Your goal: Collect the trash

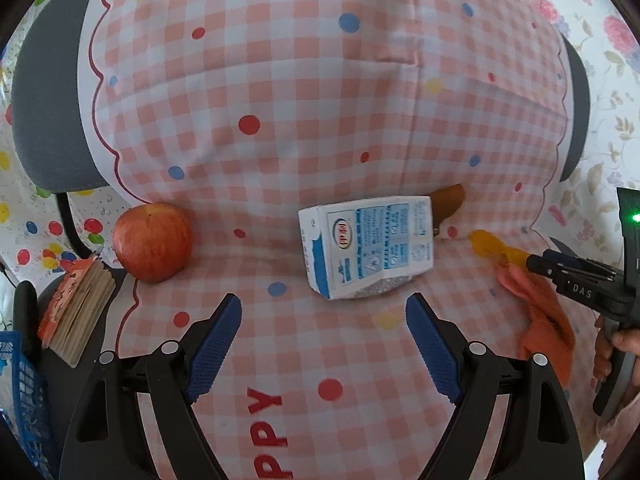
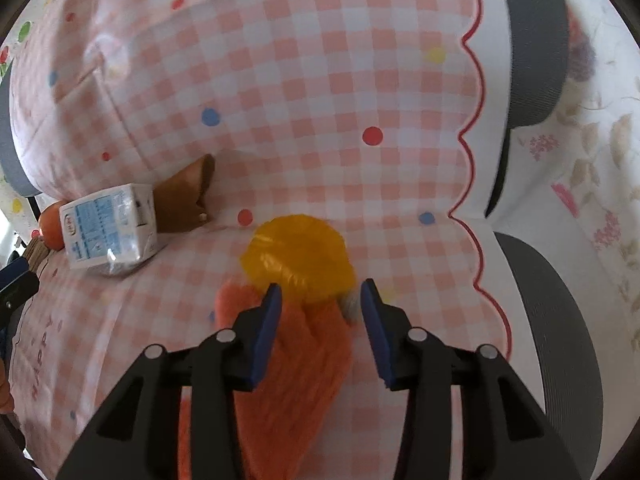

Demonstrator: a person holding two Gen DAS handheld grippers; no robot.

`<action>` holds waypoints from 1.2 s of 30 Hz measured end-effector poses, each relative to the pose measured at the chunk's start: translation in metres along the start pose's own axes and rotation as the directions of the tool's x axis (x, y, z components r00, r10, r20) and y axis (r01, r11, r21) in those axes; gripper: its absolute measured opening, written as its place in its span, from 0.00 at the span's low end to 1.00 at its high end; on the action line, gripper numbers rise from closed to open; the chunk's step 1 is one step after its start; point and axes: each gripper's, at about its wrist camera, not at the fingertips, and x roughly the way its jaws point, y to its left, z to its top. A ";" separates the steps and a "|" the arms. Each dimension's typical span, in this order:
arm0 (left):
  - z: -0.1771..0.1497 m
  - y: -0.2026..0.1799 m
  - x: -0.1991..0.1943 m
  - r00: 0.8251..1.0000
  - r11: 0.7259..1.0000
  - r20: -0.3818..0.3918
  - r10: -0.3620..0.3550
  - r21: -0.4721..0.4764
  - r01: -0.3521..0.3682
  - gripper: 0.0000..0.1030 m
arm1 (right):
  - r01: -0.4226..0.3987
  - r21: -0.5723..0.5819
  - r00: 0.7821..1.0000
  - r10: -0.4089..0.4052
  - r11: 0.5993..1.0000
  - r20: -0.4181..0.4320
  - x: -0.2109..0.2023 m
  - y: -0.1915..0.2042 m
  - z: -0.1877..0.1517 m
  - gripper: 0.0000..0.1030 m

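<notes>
Pink and white checked cloth (image 1: 304, 128) with coloured dots and a scalloped red border covers the surface, and the letters "PPY" are printed near its front edge. Grey chair parts (image 2: 532, 44) show beyond the border.

In the left wrist view a small white and blue carton (image 1: 368, 246) lies on its side near the middle of the cloth. Its long axis runs roughly left to right, a little tilted, and its crumpled silver end is turned toward the camera. A brown object (image 1: 450, 200) lies just behind its right end; I cannot tell what it is. A red apple (image 1: 152, 242) sits well to the left of the carton, and a small book (image 1: 76, 312) lies beside the apple, at the cloth's edge.

The left gripper (image 1: 324, 320) hovers in front of the carton with its jaws wide apart and nothing between them.

The right gripper (image 2: 320, 300) is over a yellow crumpled wrapper (image 2: 300, 258), which lies to the right of the carton and touches an orange cloth (image 2: 304, 364). Its jaws are at a middle width. The orange cloth is seen between the blue fingers (image 2: 266, 332), but the pads do not press on it or on the wrapper.
</notes>
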 end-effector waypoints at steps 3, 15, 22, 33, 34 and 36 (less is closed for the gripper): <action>0.001 0.002 0.006 1.000 1.000 -0.003 -0.006 -0.009 0.006 0.82 | -0.015 -0.014 1.000 0.015 1.000 -0.024 0.010 0.002 0.004 0.39; -0.005 0.012 -0.014 1.000 1.000 0.012 -0.021 -0.023 0.022 0.82 | -0.017 -0.062 0.990 0.025 0.998 0.137 -0.056 0.023 0.014 0.02; -0.001 0.010 -0.002 0.998 0.998 0.010 -0.064 -0.008 0.064 0.72 | -0.033 -0.078 0.987 0.044 0.996 0.153 -0.102 0.047 -0.014 0.02; 0.019 0.007 0.053 0.992 0.993 -0.034 -0.121 -0.007 0.121 0.75 | -0.042 -0.071 0.992 0.050 0.997 0.112 -0.088 0.057 -0.030 0.02; 0.022 0.007 0.057 0.991 0.992 -0.037 -0.126 -0.012 0.125 0.77 | -0.046 -0.070 0.993 0.053 0.997 0.109 -0.085 0.057 -0.028 0.02; 0.025 0.007 0.064 0.989 0.990 -0.046 -0.141 -0.017 0.141 0.79 | -0.051 -0.068 0.992 0.058 0.996 0.108 -0.082 0.057 -0.027 0.02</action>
